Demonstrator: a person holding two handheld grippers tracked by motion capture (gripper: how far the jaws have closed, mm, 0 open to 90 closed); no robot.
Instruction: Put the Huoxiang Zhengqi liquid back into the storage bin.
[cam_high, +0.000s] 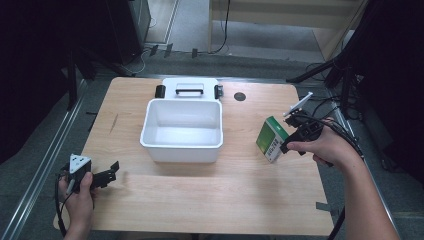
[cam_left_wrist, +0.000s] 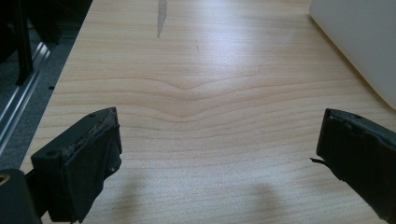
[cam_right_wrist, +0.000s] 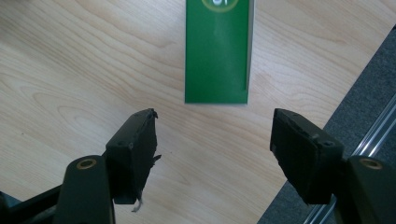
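A green and white box (cam_high: 271, 139) sits on the wooden table (cam_high: 200, 200) at the right, beside the white bin (cam_high: 181, 131). My right gripper (cam_high: 289, 142) is right next to it, held from the right side. In the right gripper view the box's green face (cam_right_wrist: 217, 51) lies just beyond the tips of the right gripper (cam_right_wrist: 212, 135), which is open with bare wood between its jaws. My left gripper (cam_high: 114, 171) hovers low over the table's front left, open and holding nothing. In its own view the left gripper (cam_left_wrist: 219, 140) frames bare wood.
The bin stands open and looks bare inside; its white lid (cam_high: 190, 89) with a black handle lies behind it. The bin's wall (cam_left_wrist: 359, 42) shows at the upper right of the left gripper view. A dark round hole (cam_high: 240, 96) marks the table's back. Metal rails and floor (cam_right_wrist: 364, 116) border the table.
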